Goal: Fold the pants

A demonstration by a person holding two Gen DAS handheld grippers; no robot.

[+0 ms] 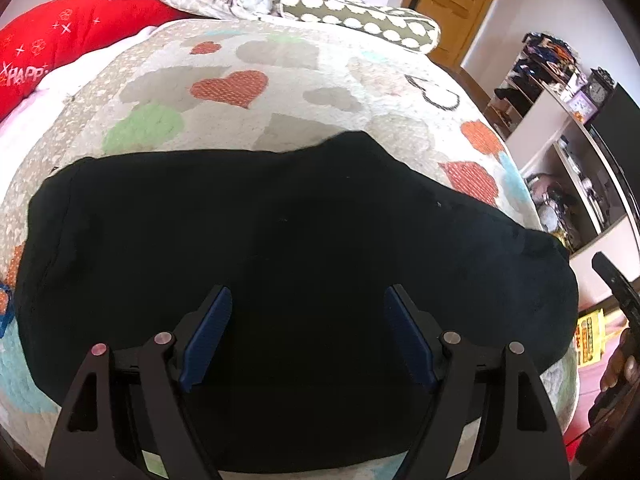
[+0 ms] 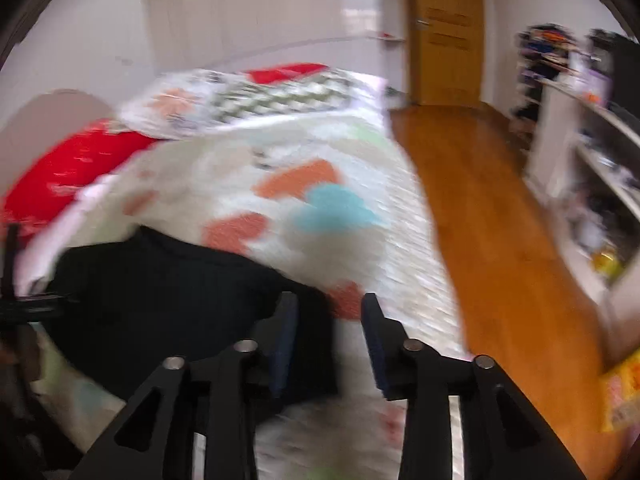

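Reading "HAPP": red pillow (image 1: 60,48) beyond pants (image 1: 280,260)

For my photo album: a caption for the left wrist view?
Open left gripper above black pants on a heart-patterned bedspread.

Pants (image 1: 280,240): black, plain, soft fabric, lying flat on the heart-print bed cover (image 1: 248,92). Already folded into a wide compact slab running left to right across the near part of the bed. Left end squared off with a visible side seam; top edge mostly straight, with a raised hump right of centre; right end rounded and thicker, reaching the bed's right edge. Surface mostly smooth, light wrinkles at the right end. In the blurred right wrist view the pants (image 2: 160,300) show as a dark mass at lower left on the cover, their right edge under the fingers.
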